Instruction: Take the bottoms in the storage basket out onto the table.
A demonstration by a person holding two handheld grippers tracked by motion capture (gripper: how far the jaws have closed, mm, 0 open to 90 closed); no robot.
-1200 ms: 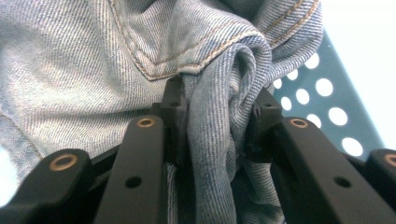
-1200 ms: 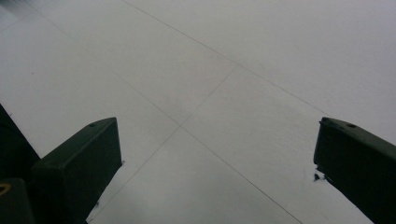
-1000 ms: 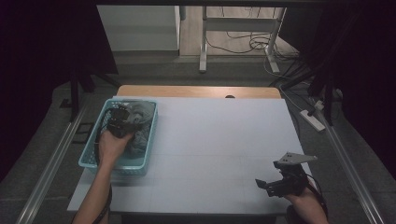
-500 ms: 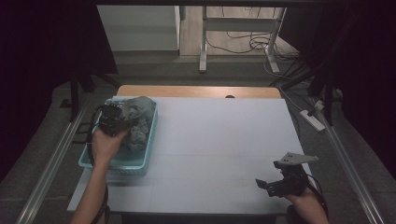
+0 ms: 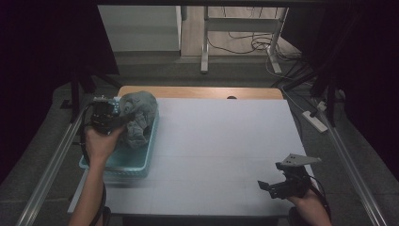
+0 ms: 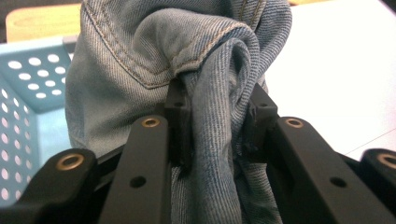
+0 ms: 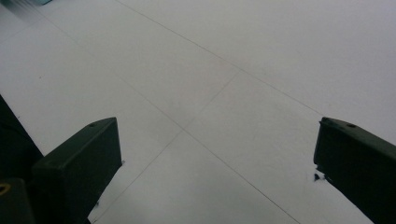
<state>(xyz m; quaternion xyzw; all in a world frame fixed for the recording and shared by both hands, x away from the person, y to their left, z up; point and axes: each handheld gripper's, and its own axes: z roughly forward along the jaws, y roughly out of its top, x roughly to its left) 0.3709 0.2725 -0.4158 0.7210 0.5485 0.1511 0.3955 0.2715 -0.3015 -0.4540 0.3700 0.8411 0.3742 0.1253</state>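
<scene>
A bunched pair of blue denim jeans hangs above a light blue perforated basket at the table's left side. My left gripper is shut on a fold of the denim, lifted over the basket's far end. The jaws pinch the cloth tightly in the left gripper view, with the basket wall behind. My right gripper rests low near the table's front right corner, open, with only bare white tabletop between its jaws.
The white tabletop stretches between the basket and the right hand. A wooden strip borders the far edge. Metal rails run along both sides, and cables with a power strip lie on the floor at right.
The left gripper has risen and pulled back toward the basket's far left, lifting the jeans up out of the basket. The right gripper has stayed still.
</scene>
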